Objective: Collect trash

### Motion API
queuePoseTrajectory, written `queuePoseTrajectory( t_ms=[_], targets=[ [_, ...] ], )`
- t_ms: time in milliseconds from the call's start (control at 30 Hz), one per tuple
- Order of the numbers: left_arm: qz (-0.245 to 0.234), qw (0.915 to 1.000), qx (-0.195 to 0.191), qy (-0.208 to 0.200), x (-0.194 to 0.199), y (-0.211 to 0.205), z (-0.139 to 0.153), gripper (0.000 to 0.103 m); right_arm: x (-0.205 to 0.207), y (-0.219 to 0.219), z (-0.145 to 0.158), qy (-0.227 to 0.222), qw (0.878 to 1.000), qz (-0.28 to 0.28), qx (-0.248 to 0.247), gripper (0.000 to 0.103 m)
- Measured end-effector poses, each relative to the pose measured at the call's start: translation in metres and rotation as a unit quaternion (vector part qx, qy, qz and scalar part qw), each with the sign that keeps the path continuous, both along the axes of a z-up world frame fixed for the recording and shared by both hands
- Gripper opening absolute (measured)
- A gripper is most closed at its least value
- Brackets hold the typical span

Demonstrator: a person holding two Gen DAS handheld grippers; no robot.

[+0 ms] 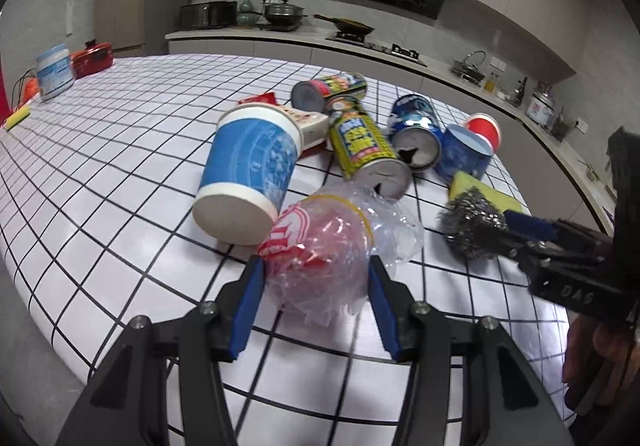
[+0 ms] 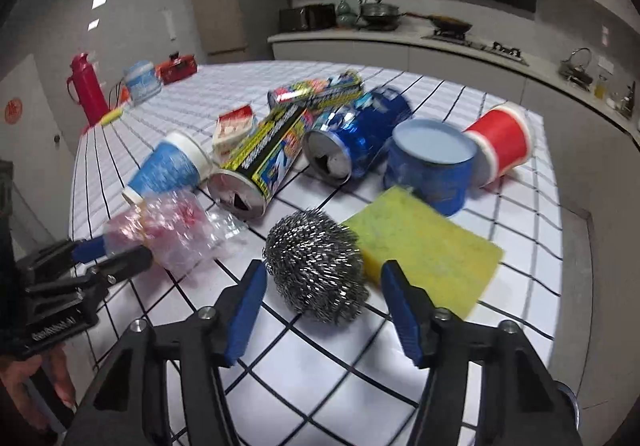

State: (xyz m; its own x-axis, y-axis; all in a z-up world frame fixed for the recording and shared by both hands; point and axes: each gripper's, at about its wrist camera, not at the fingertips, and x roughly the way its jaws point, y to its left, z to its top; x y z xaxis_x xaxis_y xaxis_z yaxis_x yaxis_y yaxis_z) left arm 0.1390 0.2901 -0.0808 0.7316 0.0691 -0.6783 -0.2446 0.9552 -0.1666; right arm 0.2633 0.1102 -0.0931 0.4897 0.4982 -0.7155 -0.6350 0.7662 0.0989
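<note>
My left gripper [image 1: 316, 266] is shut on a crumpled clear plastic wrapper [image 1: 320, 246] with red print, low over the checked tablecloth [image 1: 120, 165]. A steel wool ball [image 2: 316, 266] lies between the pads of my right gripper [image 2: 322, 270], which stands open, with a gap at the right pad. Beside the ball lies a yellow sponge [image 2: 424, 246]. Behind them lies a pile of trash: a blue-and-white paper cup [image 1: 248, 165], a yellow-green can [image 1: 360, 141], a dented blue can [image 1: 416, 129], a third can [image 1: 332, 87], a blue tub [image 2: 432, 165] and a red cup [image 2: 500, 141].
A small carton [image 2: 234, 127] lies among the cans. At the table's far left stand a white-blue tub [image 1: 54, 71], a red box [image 1: 92, 59] and a red thermos [image 2: 86, 89]. The table edge [image 2: 560, 246] drops off on the right. A kitchen counter [image 1: 280, 39] runs behind.
</note>
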Motion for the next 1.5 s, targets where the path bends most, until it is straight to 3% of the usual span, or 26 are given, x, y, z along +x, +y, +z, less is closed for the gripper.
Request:
queuePoseTrajectory(
  t_ms=[100, 133, 167, 300, 633, 733, 867, 1000, 1167, 1367, 1500],
  targets=[
    [0.004, 1.0000, -0.003, 0.000, 0.002, 0.002, -0.002, 0.052, 0.002, 0.006, -0.010, 0.004, 1.000, 0.000, -0.014, 0.061],
    [0.004, 1.0000, -0.004, 0.000, 0.002, 0.002, -0.003, 0.052, 0.001, 0.006, -0.013, 0.009, 1.000, 0.001, -0.014, 0.059],
    [0.004, 1.0000, -0.004, -0.001, 0.002, 0.002, -0.003, 0.052, 0.000, 0.005, -0.012, 0.009, 1.000, 0.001, -0.010, 0.046],
    [0.003, 1.0000, -0.006, -0.005, -0.001, -0.001, -0.002, 0.052, -0.004, -0.003, -0.004, 0.012, 1.000, 0.000, 0.018, 0.044],
    [0.000, 0.9999, 0.001, -0.015, -0.011, -0.019, 0.009, 0.052, -0.028, -0.033, 0.012, 0.016, 0.999, -0.011, 0.047, 0.043],
    [0.000, 0.9999, 0.002, -0.013, -0.015, -0.025, 0.009, 0.052, -0.030, -0.033, 0.009, 0.027, 0.999, 0.000, 0.035, 0.045],
    [0.003, 1.0000, -0.003, -0.007, -0.021, -0.026, 0.006, 0.052, -0.033, -0.034, -0.004, 0.046, 0.999, 0.007, 0.019, 0.049],
    [0.009, 0.9999, -0.004, -0.008, -0.023, -0.020, 0.006, 0.052, -0.042, -0.047, 0.009, 0.026, 0.998, -0.010, 0.049, 0.056],
    [0.010, 0.9999, -0.008, -0.005, -0.023, -0.018, 0.003, 0.052, -0.039, -0.030, 0.003, 0.029, 0.999, 0.011, 0.017, 0.056],
    [0.014, 0.9998, -0.010, -0.008, -0.026, -0.017, 0.003, 0.052, -0.062, -0.035, 0.013, -0.008, 0.999, 0.027, 0.019, 0.056],
    [0.015, 0.9998, -0.012, -0.007, -0.027, -0.017, 0.002, 0.052, -0.058, -0.028, 0.003, 0.022, 0.999, 0.042, 0.016, 0.056]
  ],
)
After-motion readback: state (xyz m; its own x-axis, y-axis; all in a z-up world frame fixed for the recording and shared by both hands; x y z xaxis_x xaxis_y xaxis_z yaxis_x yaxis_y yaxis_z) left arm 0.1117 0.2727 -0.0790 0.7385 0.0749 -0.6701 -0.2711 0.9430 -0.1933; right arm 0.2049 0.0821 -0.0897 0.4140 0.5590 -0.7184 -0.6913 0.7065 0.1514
